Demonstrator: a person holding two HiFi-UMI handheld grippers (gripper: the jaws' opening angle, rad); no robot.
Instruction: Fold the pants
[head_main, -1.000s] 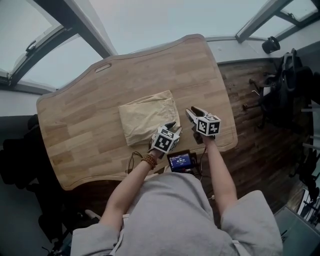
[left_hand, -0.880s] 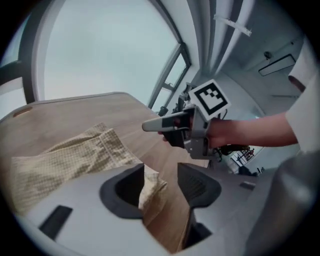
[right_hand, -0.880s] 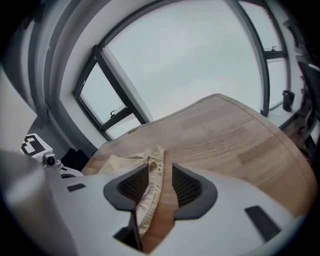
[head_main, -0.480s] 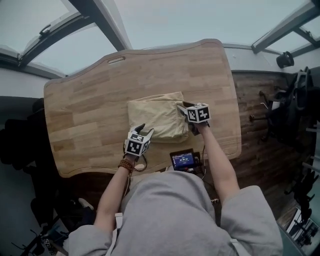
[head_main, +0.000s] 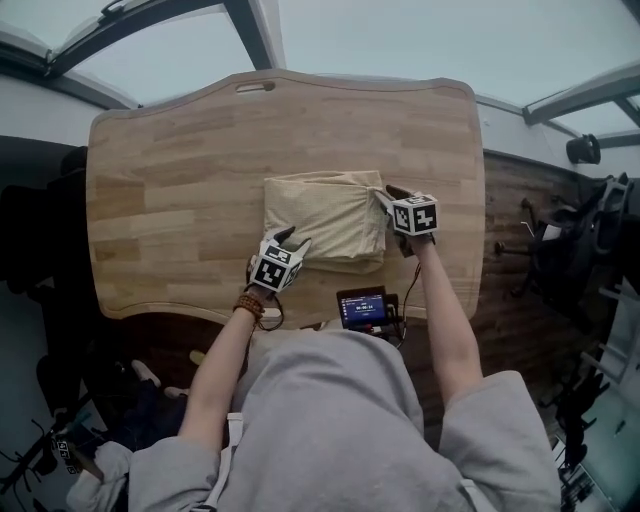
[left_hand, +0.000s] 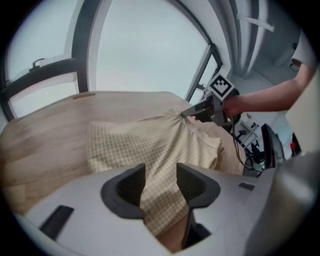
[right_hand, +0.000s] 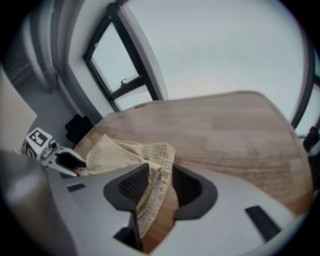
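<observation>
A pale wooden counter is standing beneath slanted window frames, with dark plank floor showing to its right and a small lit screen sitting at its near edge. The folded beige pants are lying mid-counter. The left gripper is sitting at their near left corner, its jaws wide and just now easing inward, with cloth lying loose between them. The right gripper has just been closing and is pinching the far right corner, pulling it up into a peak.

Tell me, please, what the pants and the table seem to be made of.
The pants look like thin woven cloth, perhaps cotton: matte, fine check, soft creases. The table looks like jointed wooden strips: visible grain, smooth, low sheen.
</observation>
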